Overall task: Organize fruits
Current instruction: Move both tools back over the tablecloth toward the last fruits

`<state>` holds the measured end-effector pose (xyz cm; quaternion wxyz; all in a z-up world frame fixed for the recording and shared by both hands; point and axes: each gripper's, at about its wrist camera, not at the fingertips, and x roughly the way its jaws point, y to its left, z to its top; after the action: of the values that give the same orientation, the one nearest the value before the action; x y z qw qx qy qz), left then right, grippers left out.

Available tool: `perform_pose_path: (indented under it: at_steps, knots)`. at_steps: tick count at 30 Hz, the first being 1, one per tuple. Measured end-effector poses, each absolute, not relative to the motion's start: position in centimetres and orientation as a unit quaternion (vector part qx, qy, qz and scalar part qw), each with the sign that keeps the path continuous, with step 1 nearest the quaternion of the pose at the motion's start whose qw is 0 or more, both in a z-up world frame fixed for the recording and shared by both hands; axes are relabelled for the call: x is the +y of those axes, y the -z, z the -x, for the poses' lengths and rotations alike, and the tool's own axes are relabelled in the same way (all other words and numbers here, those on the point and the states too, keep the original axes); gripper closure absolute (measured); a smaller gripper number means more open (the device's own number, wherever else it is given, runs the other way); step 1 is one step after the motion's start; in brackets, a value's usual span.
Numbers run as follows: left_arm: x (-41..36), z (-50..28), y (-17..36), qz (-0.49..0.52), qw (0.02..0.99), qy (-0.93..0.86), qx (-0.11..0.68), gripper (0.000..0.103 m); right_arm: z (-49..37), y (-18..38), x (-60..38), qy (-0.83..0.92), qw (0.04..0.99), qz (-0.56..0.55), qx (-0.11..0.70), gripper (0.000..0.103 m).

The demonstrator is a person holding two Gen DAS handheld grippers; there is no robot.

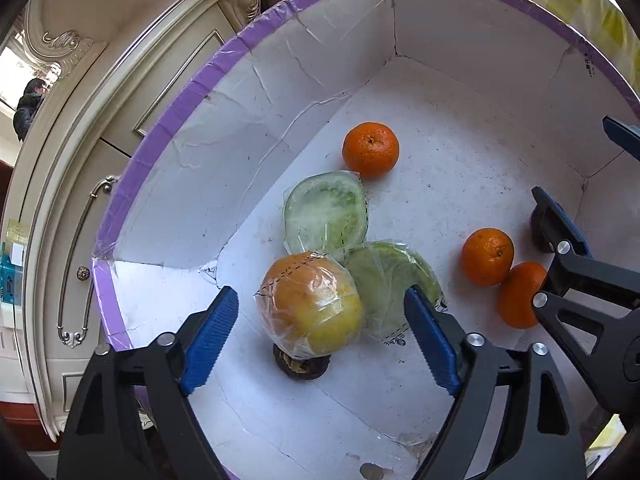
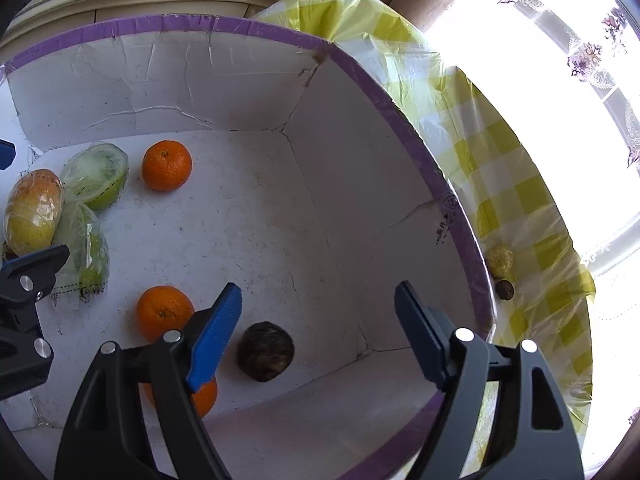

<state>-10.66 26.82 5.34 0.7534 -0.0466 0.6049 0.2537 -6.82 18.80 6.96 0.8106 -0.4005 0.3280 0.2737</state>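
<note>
A white box with a purple rim [image 1: 168, 128] [image 2: 404, 120] holds the fruit. My left gripper [image 1: 320, 336] is open, its blue pads either side of a plastic-wrapped orange-yellow fruit [image 1: 312, 304] [image 2: 34, 212]. Two wrapped green fruit halves [image 1: 326, 212] [image 1: 390, 280] lie beside it, and a dark brown round fruit [image 1: 302, 364] sits under its near edge. Three mandarins [image 1: 371, 149] [image 1: 487, 257] [image 1: 520, 294] lie in the box. My right gripper [image 2: 318, 336] is open and empty above a dark brown round fruit [image 2: 265, 351], with mandarins [image 2: 164, 312] [image 2: 202, 396] at its left finger.
The box stands on a yellow checked tablecloth [image 2: 512, 184]. On the cloth outside the box's right wall lie a small yellow fruit [image 2: 500, 259] and a small brown one [image 2: 505, 290]. A cream cabinet [image 1: 80, 184] stands to the left, a bright window [image 2: 560, 60] to the right.
</note>
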Motion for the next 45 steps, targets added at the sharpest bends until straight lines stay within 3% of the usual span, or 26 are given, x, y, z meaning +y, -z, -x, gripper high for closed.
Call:
perform_pose_path:
  at_steps: [6, 15, 20, 24, 29, 30, 35, 40, 45]
  knots:
    - [27.6, 10.7, -5.3, 0.066, 0.735, -0.271, 0.618, 0.014, 7.1, -6.8, 18.9, -0.253, 0.815, 0.423, 0.305, 0.002]
    - [26.5, 10.8, -7.3, 0.021, 0.745, -0.316, 0.588, 0.014, 7.5, -6.9, 18.6, -0.257, 0.825, 0.410, 0.294, 0.002]
    - [25.3, 12.0, -11.4, 0.019, 0.793, -0.378, 0.477, 0.013, 8.2, -7.6, 18.0, -0.268, 0.841, 0.385, 0.271, 0.002]
    - [23.8, 13.8, -15.7, -0.021, 0.834, -0.435, 0.338, 0.013, 9.6, -9.1, 17.2, -0.273, 0.863, 0.357, 0.228, 0.002]
    - [20.5, 16.7, -21.0, -0.010, 0.877, -0.451, 0.164, 0.012, 9.4, -11.7, 13.8, -0.297, 0.895, 0.270, 0.196, 0.002]
    - [19.9, 17.2, -22.0, -0.007, 0.883, -0.449, 0.136, 0.004, 9.1, -12.6, 12.6, -0.307, 0.903, 0.235, 0.187, 0.002]
    - [12.6, 18.3, -24.8, 0.001, 0.938, -0.345, 0.024, 0.005, 6.8, -16.3, 3.2, -0.280, 0.952, 0.026, 0.122, 0.002]
    - [2.8, 16.1, -23.6, -0.033, 0.982, -0.184, 0.009, 0.005, 2.0, -15.4, -6.5, -0.178, 0.973, -0.079, 0.126, 0.002]
    - [-4.3, 11.4, -19.5, -0.042, 0.995, -0.055, 0.066, 0.005, -4.2, -10.6, -15.2, -0.065, 0.971, -0.123, 0.194, 0.002]
